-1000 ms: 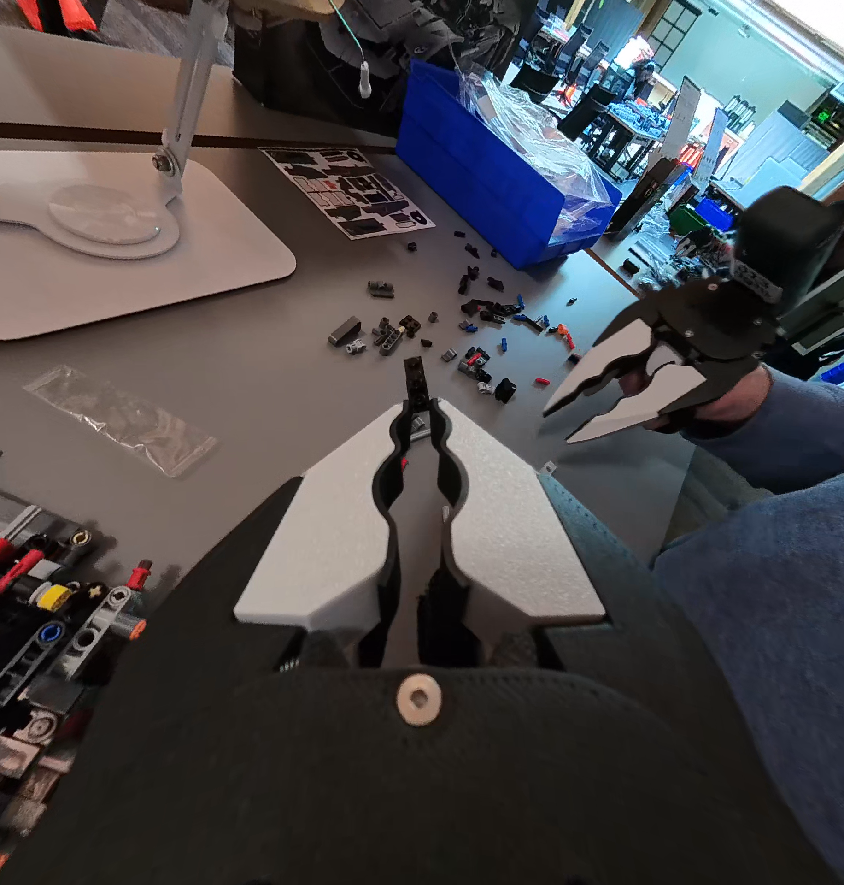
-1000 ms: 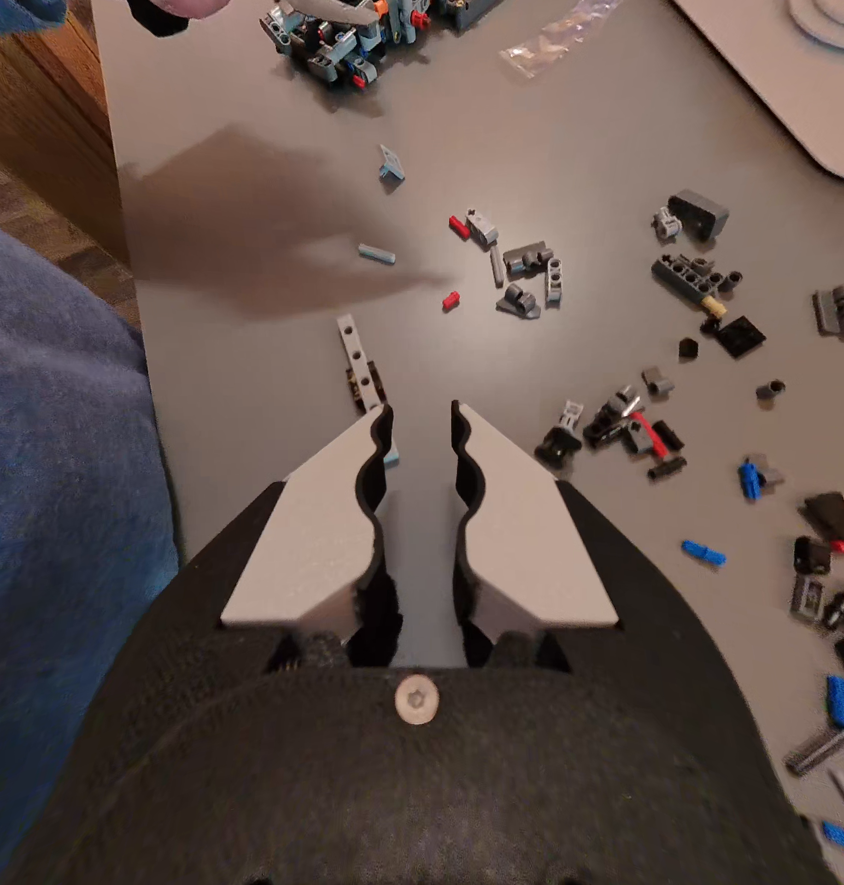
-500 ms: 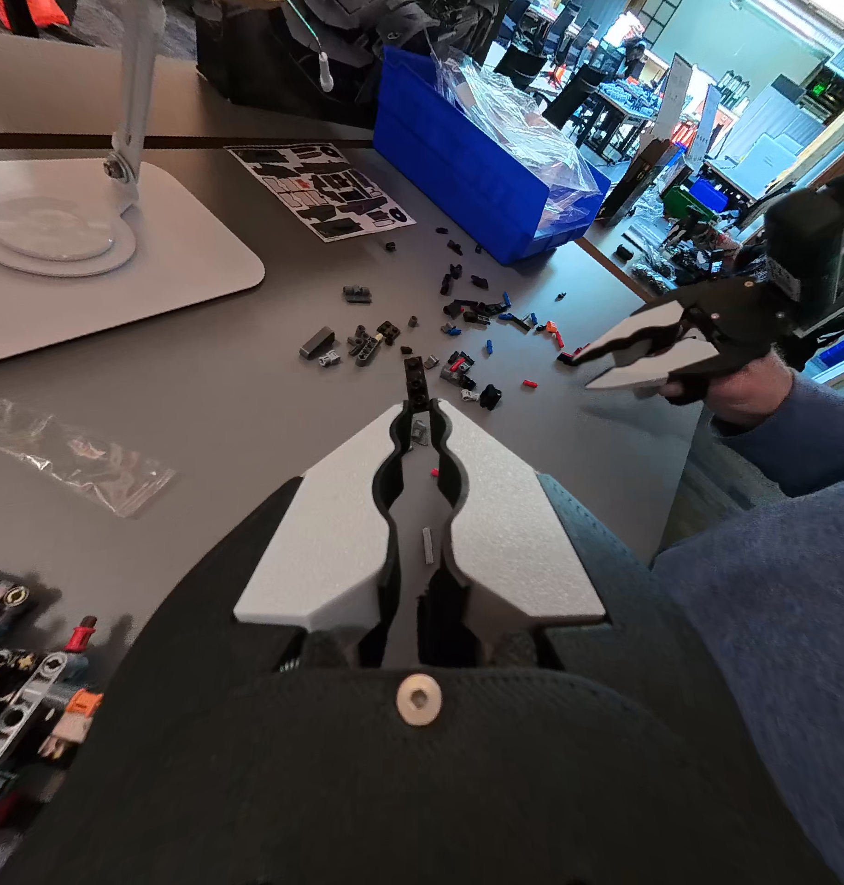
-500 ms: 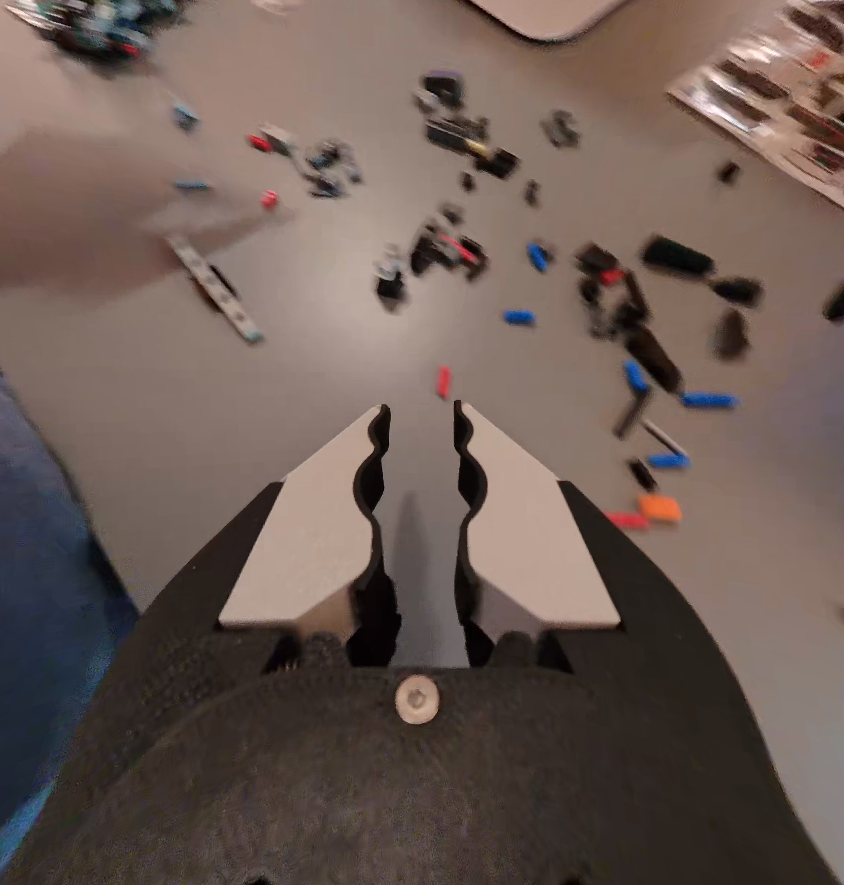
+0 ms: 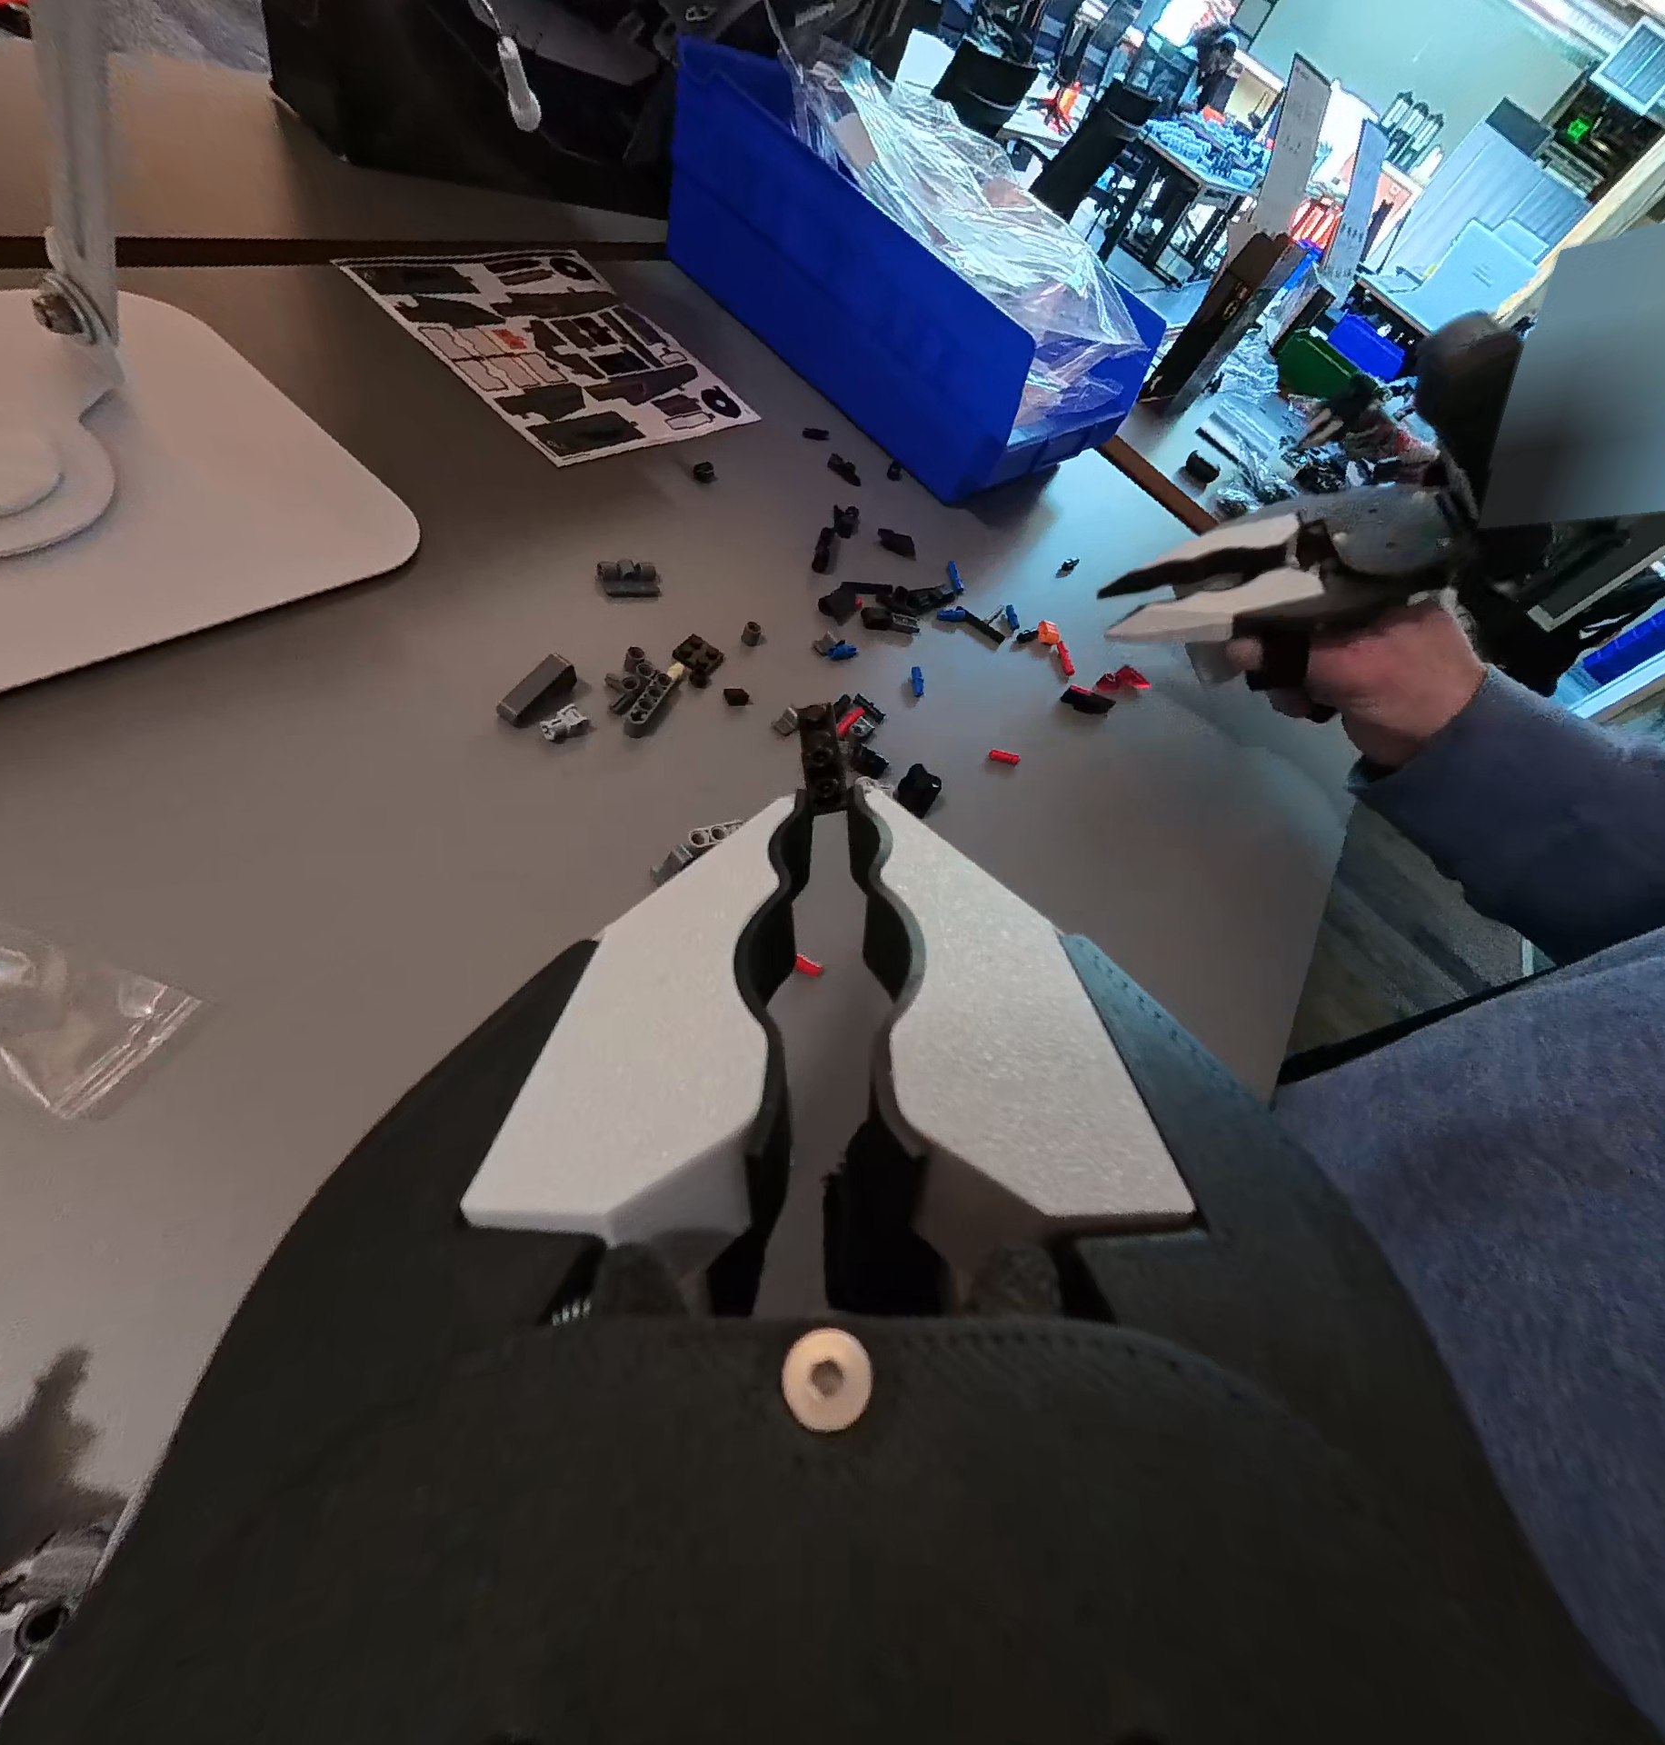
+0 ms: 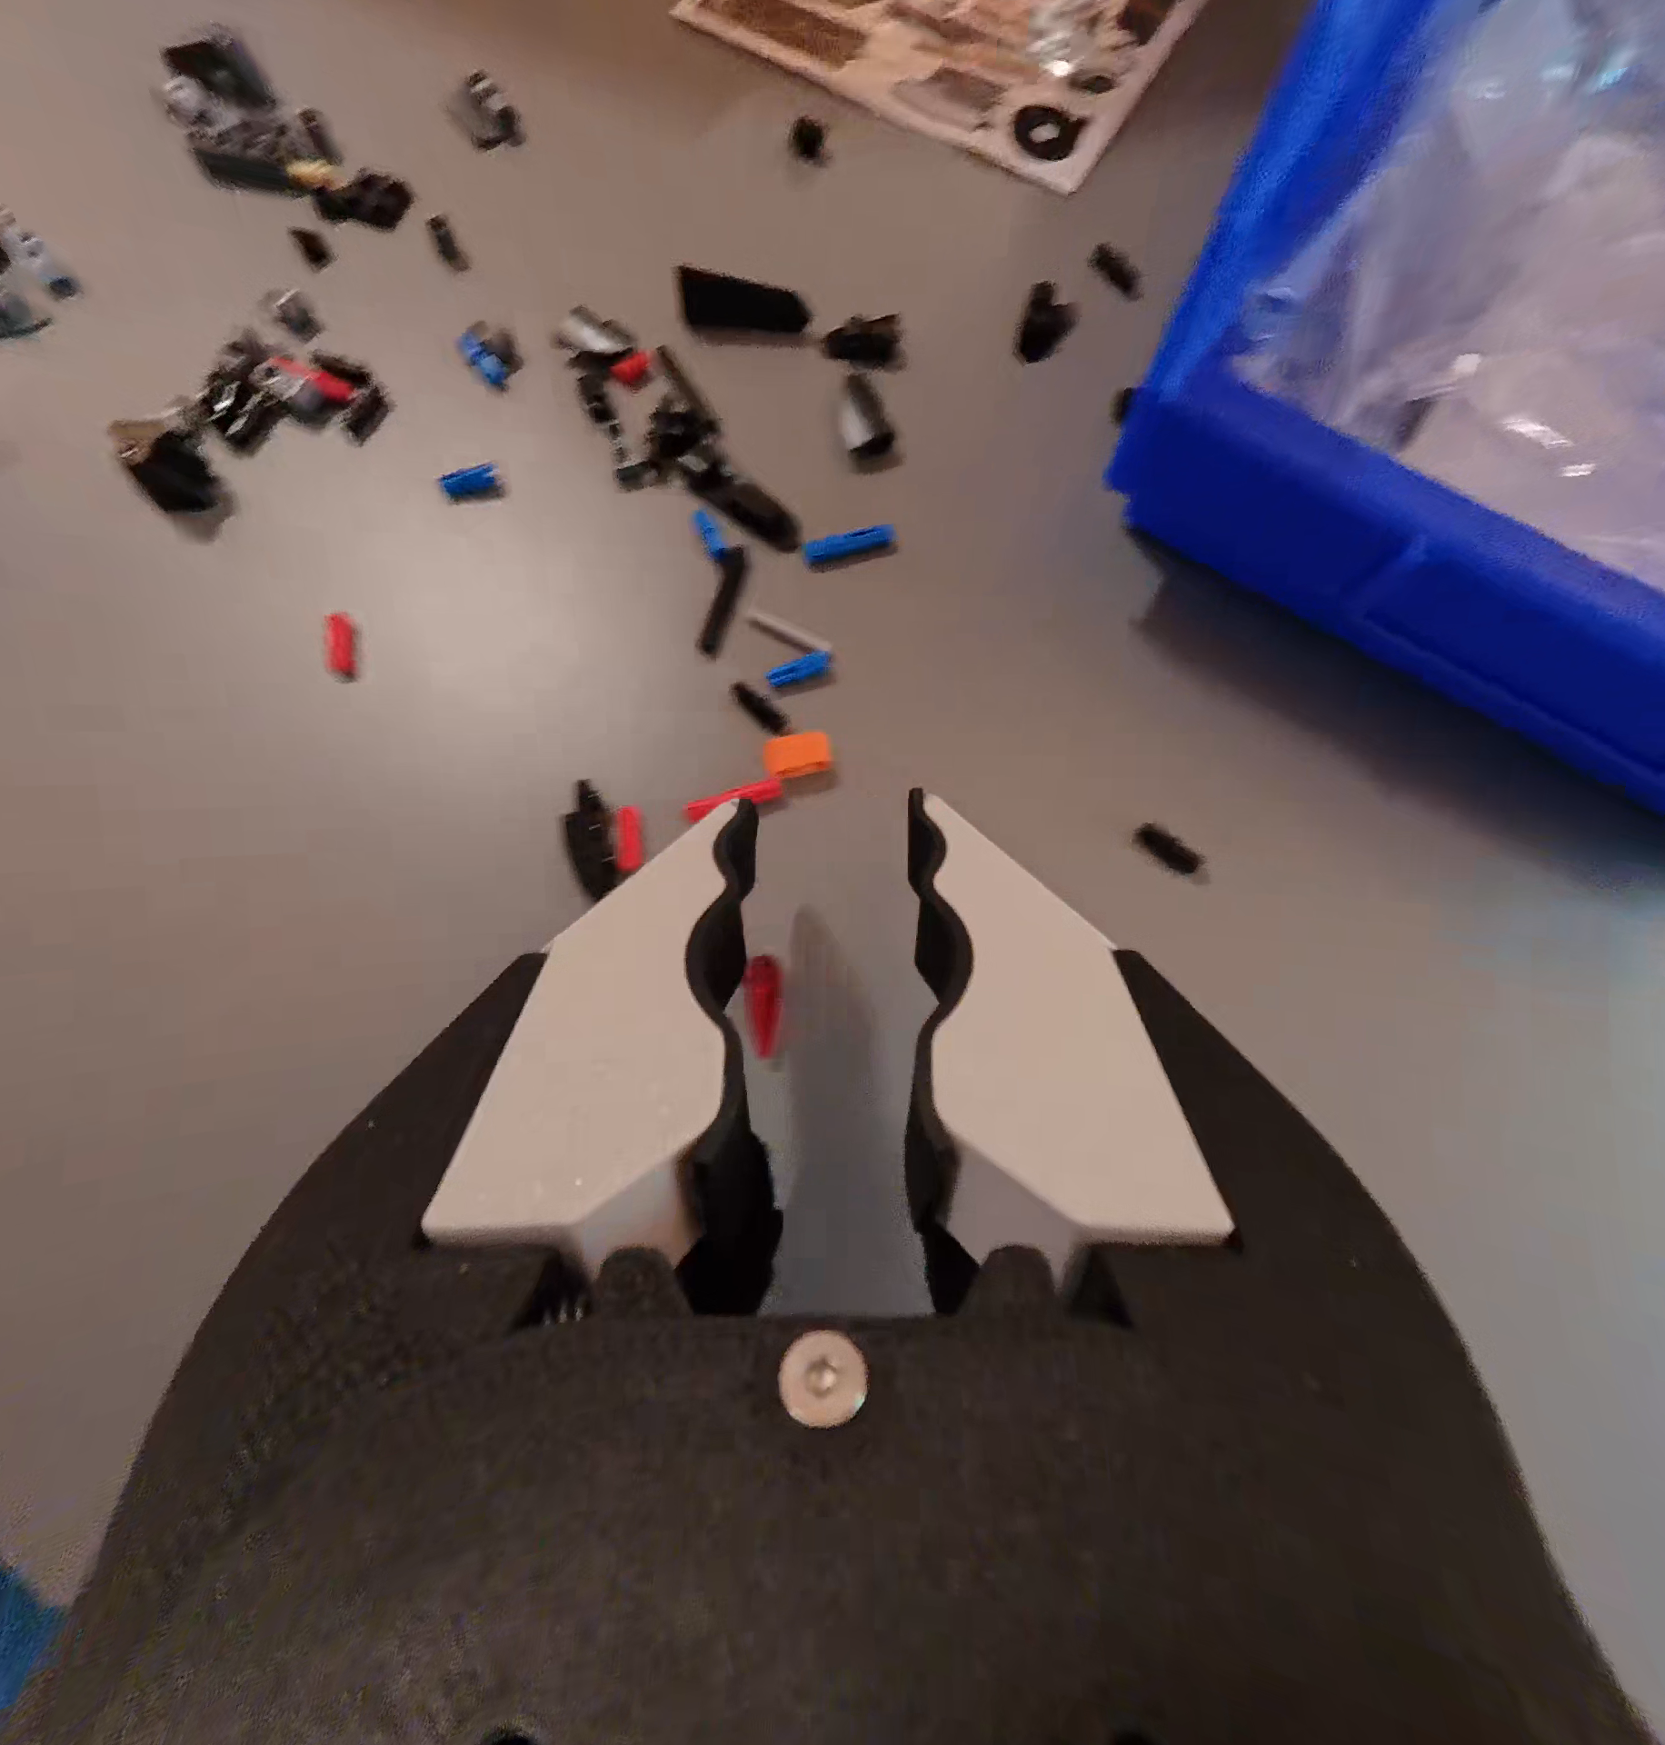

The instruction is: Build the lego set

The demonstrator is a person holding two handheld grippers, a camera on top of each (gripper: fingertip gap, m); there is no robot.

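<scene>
My left gripper [image 5: 824,801] is shut on a small black lego piece [image 5: 821,753] that sticks up from its tips, held above the grey table [image 5: 338,850]. Loose lego parts [image 5: 857,614] in black, grey, blue and red lie scattered beyond it. My right gripper [image 6: 824,812] is open and empty, hovering over the right side of the scatter, near an orange piece [image 6: 798,753] and red pins [image 6: 732,801]. It also shows in the left wrist view [image 5: 1117,609], held in a hand at the right.
A blue bin [image 5: 866,283] with clear plastic bags stands at the back right, also in the right wrist view [image 6: 1433,529]. A sticker sheet [image 5: 545,354] lies by it. A white stand base [image 5: 149,472] sits at the left, an empty plastic bag [image 5: 54,1029] nearer.
My right gripper has swung away from the near table edge to the far right of the scatter, by the blue bin. My left gripper has shifted right, still holding the black piece.
</scene>
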